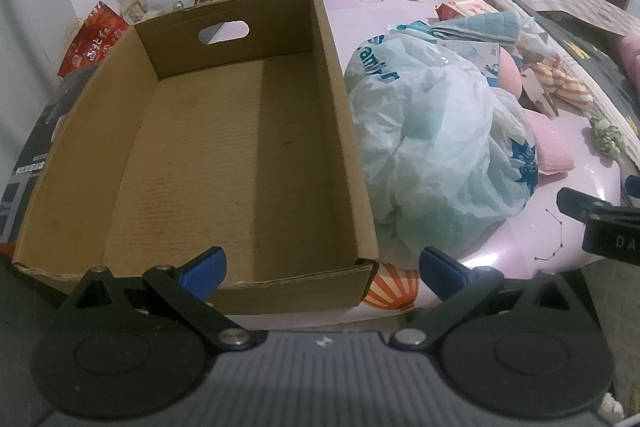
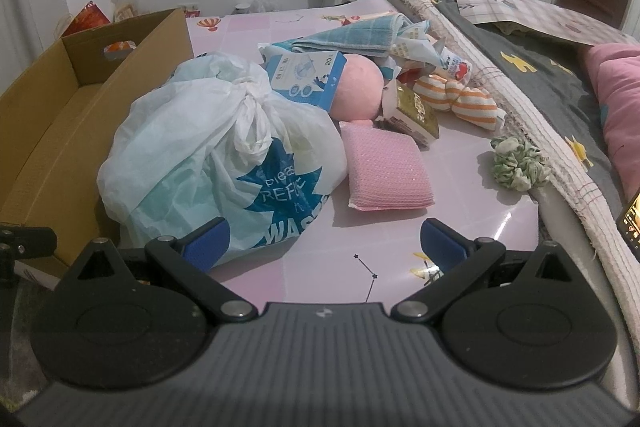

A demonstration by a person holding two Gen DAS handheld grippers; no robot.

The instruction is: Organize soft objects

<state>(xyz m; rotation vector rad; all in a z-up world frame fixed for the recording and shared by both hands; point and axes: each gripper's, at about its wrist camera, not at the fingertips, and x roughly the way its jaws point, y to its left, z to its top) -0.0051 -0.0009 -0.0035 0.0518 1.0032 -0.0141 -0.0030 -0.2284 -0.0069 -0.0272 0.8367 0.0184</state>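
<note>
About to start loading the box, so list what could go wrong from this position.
1. The tied plastic bag leans against the cardboard box wall; lifting it by its thin knot may tear it or drag the box.
2. The small blue carton rests on the bag and the pink plush; moving either could topple it.
3. The green scrunchie sits near the table edge and might get knocked off.

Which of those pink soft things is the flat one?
The pink sponge pad, lying flat beside the white plastic bag. The pink ball behind it is round.
</note>
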